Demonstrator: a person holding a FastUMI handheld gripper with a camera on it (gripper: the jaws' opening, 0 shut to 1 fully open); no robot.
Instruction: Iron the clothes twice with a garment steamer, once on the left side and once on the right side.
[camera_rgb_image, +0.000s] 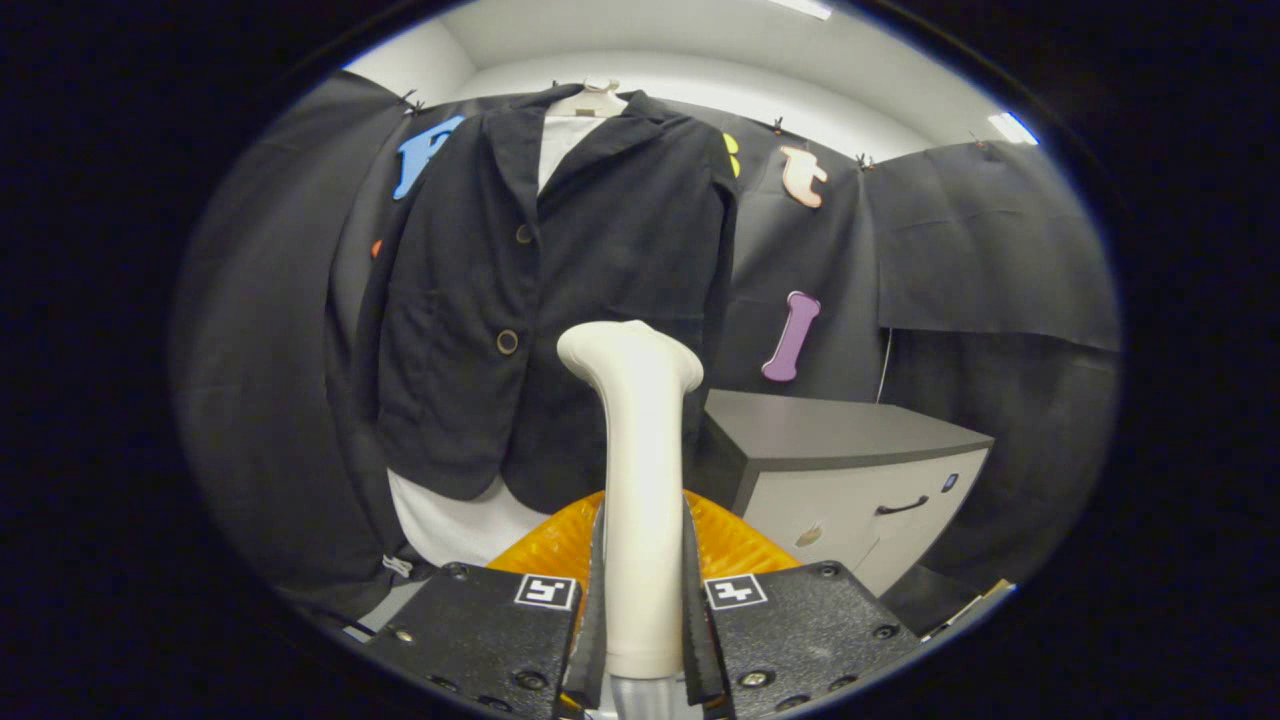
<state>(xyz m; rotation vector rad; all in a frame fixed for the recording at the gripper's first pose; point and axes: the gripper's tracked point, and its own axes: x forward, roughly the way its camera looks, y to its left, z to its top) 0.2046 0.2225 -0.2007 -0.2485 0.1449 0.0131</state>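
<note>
While the claw (640, 600) grips the white garment steamer (640, 470) by its handle at lower centre, the steamer's head stands just short of the dark jacket (560, 300) hanging upper centre. A pass looks ready to begin; next the head must meet the fabric and travel down one side.

One fisheye camera rides on the gripper (640, 610), looking forward along its fingers, clamped on a steamer (638, 480). It faces a jacket (560, 290) hanging near ahead, with a cabinet (850, 470) alongside, tilted slightly upward.
</note>
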